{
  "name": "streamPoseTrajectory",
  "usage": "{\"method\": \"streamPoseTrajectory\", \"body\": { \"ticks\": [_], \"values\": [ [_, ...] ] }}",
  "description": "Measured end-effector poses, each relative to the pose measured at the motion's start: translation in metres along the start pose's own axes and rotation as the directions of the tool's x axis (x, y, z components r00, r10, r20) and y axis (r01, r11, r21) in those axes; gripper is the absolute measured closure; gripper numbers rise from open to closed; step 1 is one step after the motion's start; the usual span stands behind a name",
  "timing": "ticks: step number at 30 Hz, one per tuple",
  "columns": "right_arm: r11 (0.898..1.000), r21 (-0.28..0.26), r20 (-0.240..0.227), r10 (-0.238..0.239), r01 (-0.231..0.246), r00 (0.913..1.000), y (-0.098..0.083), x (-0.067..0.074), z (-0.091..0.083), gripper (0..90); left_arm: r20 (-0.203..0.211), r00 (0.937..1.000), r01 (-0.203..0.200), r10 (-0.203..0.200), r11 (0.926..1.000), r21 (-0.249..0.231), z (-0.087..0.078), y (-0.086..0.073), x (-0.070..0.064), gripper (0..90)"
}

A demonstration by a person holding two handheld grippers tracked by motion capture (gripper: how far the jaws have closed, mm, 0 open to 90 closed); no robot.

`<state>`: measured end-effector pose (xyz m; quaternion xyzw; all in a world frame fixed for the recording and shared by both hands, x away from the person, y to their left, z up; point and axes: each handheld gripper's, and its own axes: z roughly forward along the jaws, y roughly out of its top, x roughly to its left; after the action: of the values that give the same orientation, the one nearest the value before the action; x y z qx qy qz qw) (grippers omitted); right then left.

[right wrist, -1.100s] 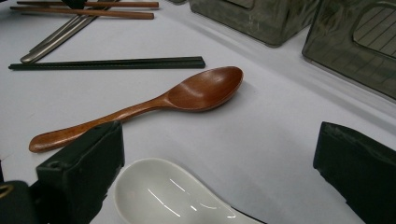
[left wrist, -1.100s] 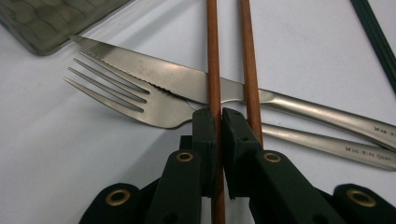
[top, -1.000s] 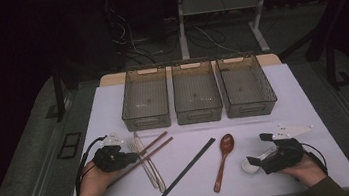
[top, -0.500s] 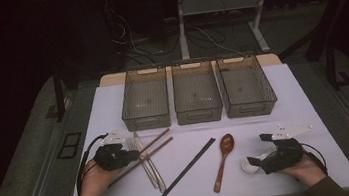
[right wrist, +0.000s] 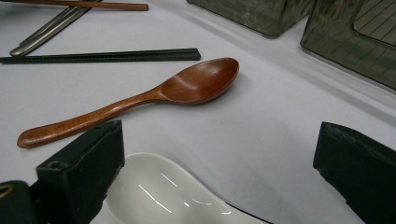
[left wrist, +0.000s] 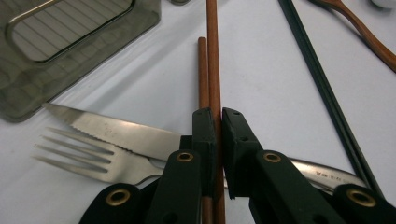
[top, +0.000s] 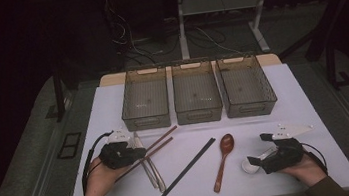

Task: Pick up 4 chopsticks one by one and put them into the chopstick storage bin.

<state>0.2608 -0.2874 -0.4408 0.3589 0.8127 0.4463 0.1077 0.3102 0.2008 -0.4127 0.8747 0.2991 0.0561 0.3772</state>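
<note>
Up close, left gripper (left wrist: 218, 122) jaws pinch one brown chopstick (left wrist: 214, 56).

High view overhead, facing forward-down; gripper views low, close, level; all share wooden spoon (top: 224, 157)

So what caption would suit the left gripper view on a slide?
Left gripper shut on a brown chopstick, its twin alongside, above a knife and fork.
</note>
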Motion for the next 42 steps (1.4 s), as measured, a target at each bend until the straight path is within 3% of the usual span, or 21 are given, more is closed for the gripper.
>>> {"method": "streamPoseTrajectory", "body": {
  "ticks": [20,42],
  "values": [
    [1.0,-0.001,-0.003,0.003,-0.003,1.0,0.0,0.0,0.0,1.8,-0.002,1.0,-0.008,0.008,0.9994,-0.035,0.004,0.028,-0.012,83.3],
    [1.0,-0.009,-0.002,0.011,-0.011,0.9999,0.0,-0.002,-0.001,1.8,-0.018,0.9998,-0.002,0.001,0.9968,-0.08,0.005,0.058,-0.004,83.6]
  ]
}}
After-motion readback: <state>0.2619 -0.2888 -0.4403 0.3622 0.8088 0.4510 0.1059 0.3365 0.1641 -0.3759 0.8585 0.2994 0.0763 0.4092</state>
